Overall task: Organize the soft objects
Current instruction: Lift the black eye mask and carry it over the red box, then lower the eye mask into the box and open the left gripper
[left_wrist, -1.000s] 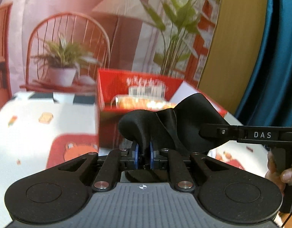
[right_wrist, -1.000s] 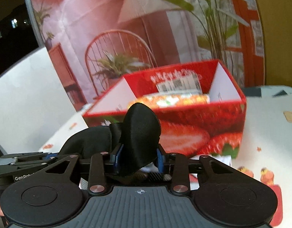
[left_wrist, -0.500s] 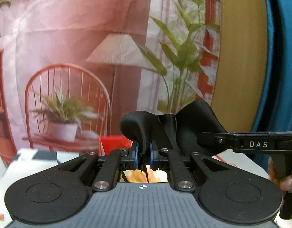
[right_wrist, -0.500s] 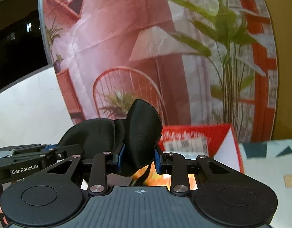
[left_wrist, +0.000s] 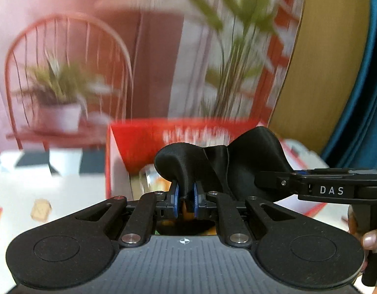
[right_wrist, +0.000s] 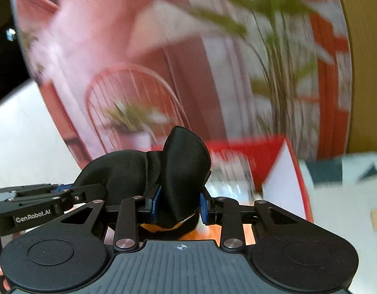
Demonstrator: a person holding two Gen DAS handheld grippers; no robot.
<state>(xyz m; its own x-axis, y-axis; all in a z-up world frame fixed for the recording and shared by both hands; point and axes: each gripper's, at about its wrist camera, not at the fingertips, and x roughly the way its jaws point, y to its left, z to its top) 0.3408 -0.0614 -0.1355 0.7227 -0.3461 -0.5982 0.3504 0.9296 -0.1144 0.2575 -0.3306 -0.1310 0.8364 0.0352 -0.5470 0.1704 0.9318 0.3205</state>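
Note:
A black padded eye mask [left_wrist: 220, 164] hangs in the air between both grippers, just in front of and above the open red box [left_wrist: 144, 137]. My left gripper [left_wrist: 185, 197] is shut on the mask's left cup. In the right wrist view my right gripper [right_wrist: 179, 204] is shut on the other cup of the eye mask [right_wrist: 183, 169]. The other gripper's fingers [left_wrist: 281, 181] reach in from the right in the left view, and from the left [right_wrist: 63, 192] in the right view. An orange packet lies inside the red box [right_wrist: 284, 164], mostly hidden behind the mask.
The box stands on a white tablecloth [left_wrist: 41, 196] with small printed pictures. Behind it hangs a printed backdrop [left_wrist: 90, 61] of a chair, plants and a lamp. A blue curtain [left_wrist: 359, 98] is at the right. A person's fingers [left_wrist: 370, 240] hold the right gripper's handle.
Both grippers carried the mask forward to the red box, tilting up halfway and back down. The box now sits close in front, below the mask. Both grips are unchanged.

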